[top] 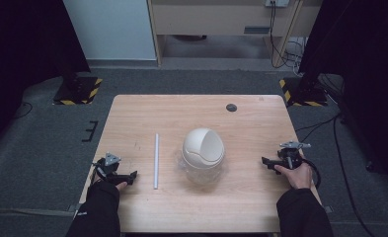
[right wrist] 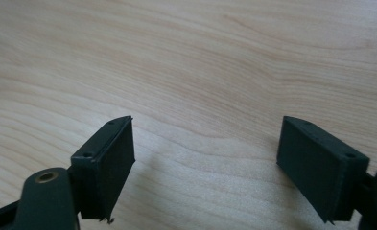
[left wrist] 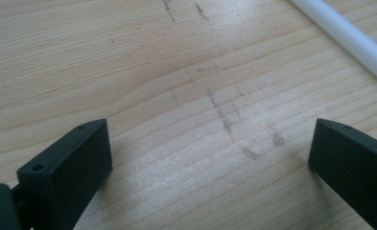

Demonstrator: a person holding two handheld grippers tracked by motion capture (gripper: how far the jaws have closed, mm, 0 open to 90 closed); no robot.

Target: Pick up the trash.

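Observation:
A small bin with a clear body and a cream dome lid [top: 203, 153] stands at the middle of the wooden table [top: 196, 111]. A thin white tube [top: 156, 160] lies lengthwise to its left; its end crosses the upper right of the left gripper view [left wrist: 349, 40]. My left gripper [top: 128, 175] rests at the table's front left, open [left wrist: 210, 158], with bare wood between its jaws. My right gripper [top: 266, 162] rests at the front right, open [right wrist: 205, 158], over bare wood and pointing toward the bin.
A dark round cap [top: 231, 107] sits in the table near its far edge. Grey carpet surrounds the table, with black stands on hazard-striped bases [top: 78, 90] at the far corners and cables [top: 329, 123] on the floor at the right.

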